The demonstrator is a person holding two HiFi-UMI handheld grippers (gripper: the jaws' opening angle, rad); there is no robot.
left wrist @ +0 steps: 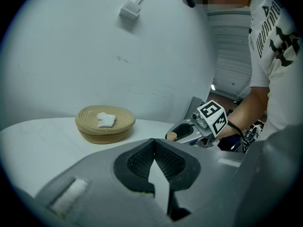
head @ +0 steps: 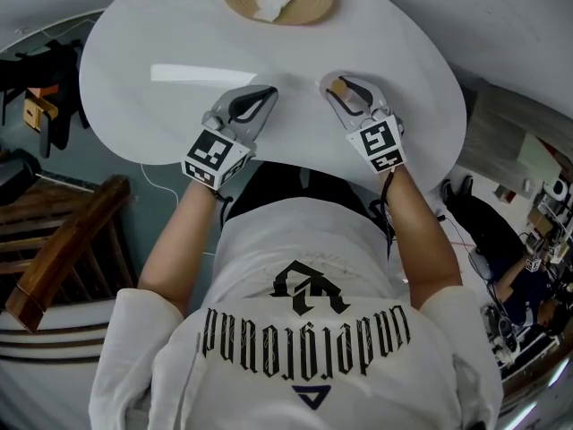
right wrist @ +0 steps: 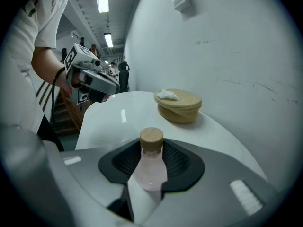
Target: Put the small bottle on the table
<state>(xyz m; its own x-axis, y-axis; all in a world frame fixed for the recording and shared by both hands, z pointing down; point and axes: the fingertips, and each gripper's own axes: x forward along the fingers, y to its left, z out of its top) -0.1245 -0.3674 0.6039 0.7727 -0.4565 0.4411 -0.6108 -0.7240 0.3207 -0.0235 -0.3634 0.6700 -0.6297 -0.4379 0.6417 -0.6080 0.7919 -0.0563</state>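
**Small bottle clamped in my right hand-held gripper, above the worktop**

Head view: the woven basket (head: 318,9) sits at the far edge of the white worktop (head: 152,106), with a crumpled white scrap (head: 271,3) inside it. Both my tools are on my side of the basket. The right hand-held gripper (head: 333,84) shows a cork top at its tips. The left hand-held gripper (head: 267,93) is beside it, and the two are apart.

Left gripper view: my left jaws meet at their tips and nothing is between them. The basket stands ahead and to the left.

Right gripper view: the small bottle (right wrist: 150,167) stands upright between my right jaws. Its pale pink body is pressed by both pads, and they stand fairly wide around it. The basket is well beyond it and to the right. I cannot tell whether the bottle's base touches the worktop.

What could go wrong: if I open the jaws while the base is off the surface, I expect the bottle to drop and tip, since it looks narrow with a heavy cork. One pad could also drag on it as I pull back and knock it over.
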